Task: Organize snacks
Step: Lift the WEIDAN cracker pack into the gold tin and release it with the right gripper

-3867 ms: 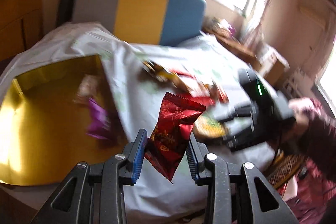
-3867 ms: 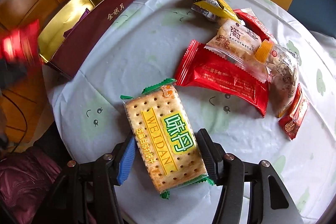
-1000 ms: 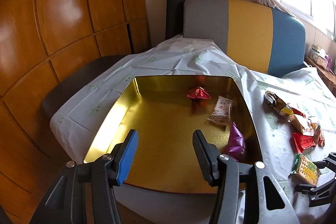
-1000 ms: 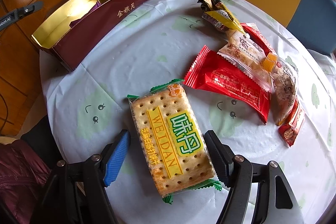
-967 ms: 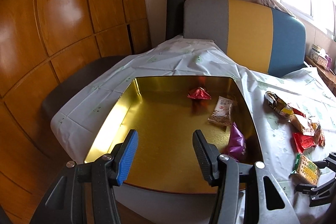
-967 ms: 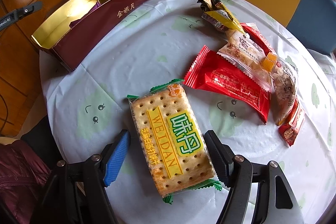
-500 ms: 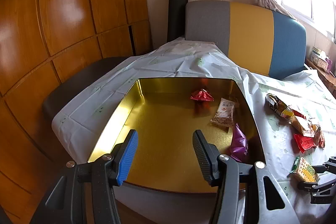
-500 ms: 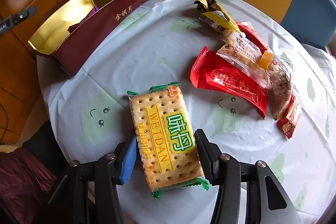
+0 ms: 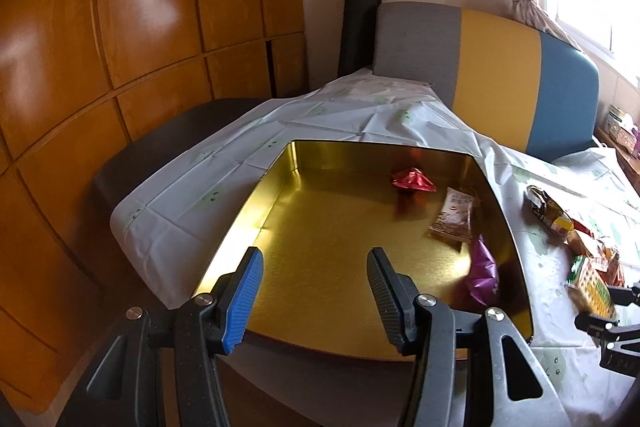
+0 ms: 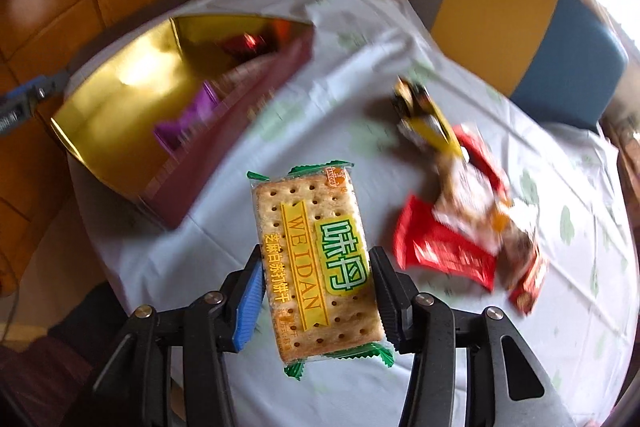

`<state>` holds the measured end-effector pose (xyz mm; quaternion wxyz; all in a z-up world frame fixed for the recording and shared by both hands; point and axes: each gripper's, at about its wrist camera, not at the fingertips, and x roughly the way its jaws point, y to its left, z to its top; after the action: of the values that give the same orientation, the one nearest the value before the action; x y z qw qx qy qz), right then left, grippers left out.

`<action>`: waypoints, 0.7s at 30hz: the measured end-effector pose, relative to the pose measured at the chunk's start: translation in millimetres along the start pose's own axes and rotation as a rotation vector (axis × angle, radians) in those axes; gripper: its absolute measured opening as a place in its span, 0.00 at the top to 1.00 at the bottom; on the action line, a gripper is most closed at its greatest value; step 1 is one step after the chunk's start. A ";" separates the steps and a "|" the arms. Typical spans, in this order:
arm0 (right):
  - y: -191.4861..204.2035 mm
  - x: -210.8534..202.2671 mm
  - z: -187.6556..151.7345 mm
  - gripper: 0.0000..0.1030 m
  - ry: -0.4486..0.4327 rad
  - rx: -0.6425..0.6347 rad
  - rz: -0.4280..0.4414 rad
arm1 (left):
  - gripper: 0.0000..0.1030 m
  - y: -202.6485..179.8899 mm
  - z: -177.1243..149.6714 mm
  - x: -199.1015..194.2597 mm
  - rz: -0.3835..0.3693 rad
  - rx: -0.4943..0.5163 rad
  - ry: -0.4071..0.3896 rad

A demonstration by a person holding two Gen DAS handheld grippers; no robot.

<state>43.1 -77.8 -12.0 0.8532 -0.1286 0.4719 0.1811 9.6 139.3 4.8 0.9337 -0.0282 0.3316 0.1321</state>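
My right gripper [image 10: 318,299] is shut on a cracker pack [image 10: 316,255] with a green and yellow label and holds it above the white tablecloth. The pack also shows in the left wrist view [image 9: 592,287]. The gold-lined box [image 10: 120,107] with maroon walls lies to its upper left. My left gripper [image 9: 312,291] is open and empty over the near edge of the box [image 9: 340,239]. Inside the box lie a red packet [image 9: 414,181], a brown packet [image 9: 456,215] and a purple packet [image 9: 482,273].
A heap of loose snacks [image 10: 468,195] lies on the round table [image 10: 340,87] right of the cracker pack, with a red pack [image 10: 444,251] nearest. A grey, yellow and blue chair back [image 9: 500,79] stands behind the table. Wooden cabinet panels [image 9: 120,47] fill the left.
My right gripper has closed on the cracker pack, lifted it off the table and swung toward the box. My left gripper has stayed open and drifted slightly.
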 end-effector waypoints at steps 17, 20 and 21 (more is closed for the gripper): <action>67.4 26.8 120.0 0.51 -0.092 0.092 0.167 | 0.47 29.3 -4.3 8.1 0.040 -0.058 0.019; 76.4 48.8 139.8 0.51 -0.076 0.121 0.180 | 0.47 34.3 -6.5 11.5 0.047 -0.067 0.029; 79.7 55.1 143.5 0.51 -0.063 0.122 0.177 | 0.47 36.1 -7.2 12.9 0.049 -0.069 0.033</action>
<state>144.7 60.4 12.0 0.8545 -0.0284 0.4647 0.2303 5.2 176.0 -7.6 0.9230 -0.0545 0.3430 0.1659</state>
